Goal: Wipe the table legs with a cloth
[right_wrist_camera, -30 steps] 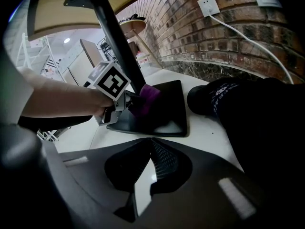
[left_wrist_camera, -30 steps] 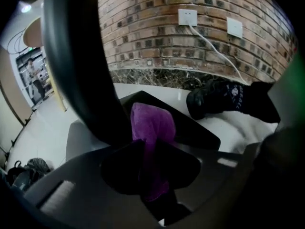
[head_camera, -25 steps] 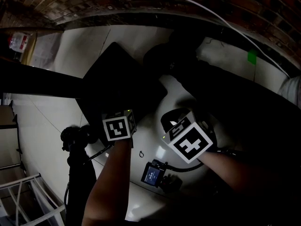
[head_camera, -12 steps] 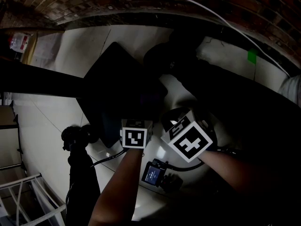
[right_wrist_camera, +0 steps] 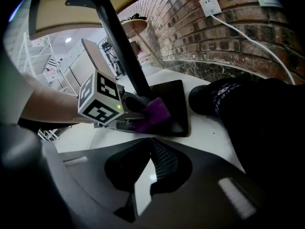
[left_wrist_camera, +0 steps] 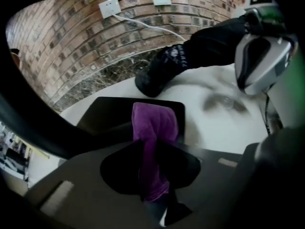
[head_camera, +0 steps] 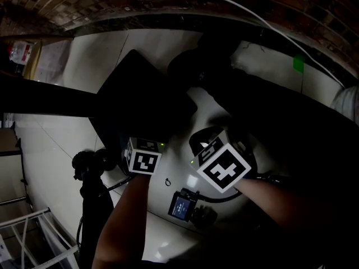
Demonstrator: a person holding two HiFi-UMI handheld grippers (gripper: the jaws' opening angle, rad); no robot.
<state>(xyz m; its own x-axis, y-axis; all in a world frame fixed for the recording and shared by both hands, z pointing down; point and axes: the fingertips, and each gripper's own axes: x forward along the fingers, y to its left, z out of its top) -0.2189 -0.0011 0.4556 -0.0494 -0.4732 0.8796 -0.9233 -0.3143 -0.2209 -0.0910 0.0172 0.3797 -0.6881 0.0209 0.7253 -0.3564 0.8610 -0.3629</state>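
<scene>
White floor (left_wrist_camera: pixel 224 123) spreads ahead of both jaws; brick wall (left_wrist_camera: pixel 71 37) stands beyond it, far past the L jaws. Wooden worktop (right_wrist_camera: pixel 57 8) seen from below, high above & left of the R jaws. Black table leg (right_wrist_camera: pixel 119 42) slants down from it to a flat black base plate (right_wrist_camera: pixel 174 104) on the floor, straight ahead of the R jaws; in the L gripper view the same plate lies just past the L jaw tips, w/ the leg as a dark band to their left. Person's black shoe (left_wrist_camera: pixel 159 73) sits on the floor beyond the plate, ahead of the L jaws.

L gripper (left_wrist_camera: pixel 152 149): jaws clenched on a purple cloth (left_wrist_camera: pixel 155 123); cloth bunches up btwn them & sticks out ahead of the tips, over the plate. From the R gripper view the cloth end sits low at the foot of the leg, just beside it; contact w/ the leg can't be told.

R gripper (right_wrist_camera: pixel 151 144): jaws closed tip to tip, nothing btwn them; held back from the plate, to the right of the L gripper.

White wall socket (left_wrist_camera: pixel 110 6) w/ white cable (left_wrist_camera: pixel 147 25) far ahead, above the L jaws.
</scene>
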